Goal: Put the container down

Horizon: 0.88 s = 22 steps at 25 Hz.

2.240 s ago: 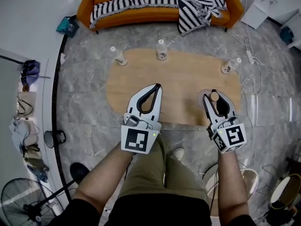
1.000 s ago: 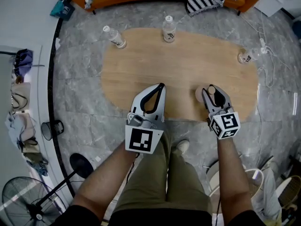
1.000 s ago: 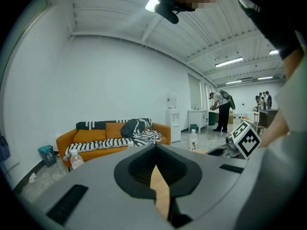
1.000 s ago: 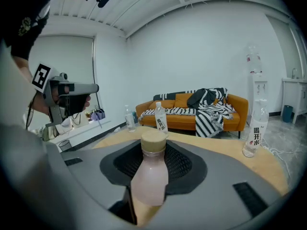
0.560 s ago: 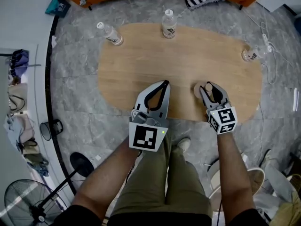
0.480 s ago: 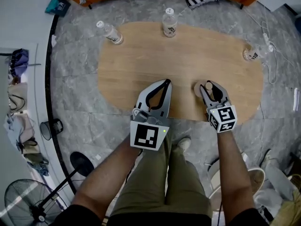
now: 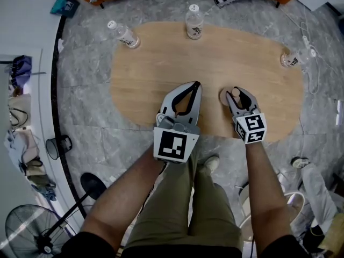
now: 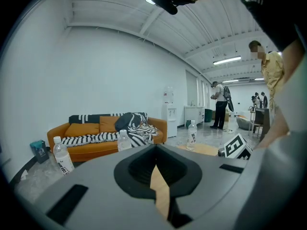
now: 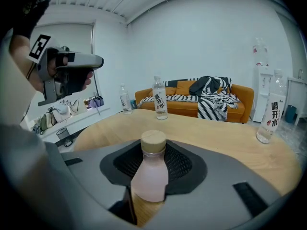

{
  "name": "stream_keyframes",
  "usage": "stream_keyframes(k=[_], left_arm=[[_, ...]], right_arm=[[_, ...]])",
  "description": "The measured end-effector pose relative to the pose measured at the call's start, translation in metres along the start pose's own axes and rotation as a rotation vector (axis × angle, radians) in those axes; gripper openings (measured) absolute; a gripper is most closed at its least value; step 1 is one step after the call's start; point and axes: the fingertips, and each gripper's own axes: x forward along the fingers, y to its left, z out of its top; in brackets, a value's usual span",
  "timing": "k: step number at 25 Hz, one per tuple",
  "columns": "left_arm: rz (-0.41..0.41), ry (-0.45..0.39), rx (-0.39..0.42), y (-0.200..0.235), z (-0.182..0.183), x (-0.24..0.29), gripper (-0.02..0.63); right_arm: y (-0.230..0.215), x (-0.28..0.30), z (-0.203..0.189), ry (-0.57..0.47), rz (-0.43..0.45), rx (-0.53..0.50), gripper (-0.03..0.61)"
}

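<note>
Pink container point(image 9: 149, 174), clamped in right hand-held gripper point(image 7: 236, 94) — mostly hidden overhead.

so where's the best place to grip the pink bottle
The wide lower body of the pink bottle, from the side: it is upright and round there, narrowing toward the cap. The right gripper holds it that way.

Bright, even light from a ceiling strip light point(image 8: 228, 60); sharp, fisheye-bent pictures with dark corners.
</note>
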Motion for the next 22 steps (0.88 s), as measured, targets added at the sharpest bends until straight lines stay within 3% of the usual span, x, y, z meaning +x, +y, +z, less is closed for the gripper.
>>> stream_keyframes(k=[13,19,22], left_arm=[[0.008,0.003,-0.017,-0.006,-0.007,-0.02,0.014],[0.015,0.003,-0.015,-0.011,0.006,-0.033,0.014],[0.027,-0.01,-0.019,-0.011,0.018,-0.039,0.014]], right_arm=[[0.008,0.007,-0.022,0.032,0.006,-0.05,0.15],[0.017,-0.002,-0.028,0.067,0.009,-0.081,0.158],[0.016,-0.005,-0.029,0.104,0.022,-0.059,0.214]])
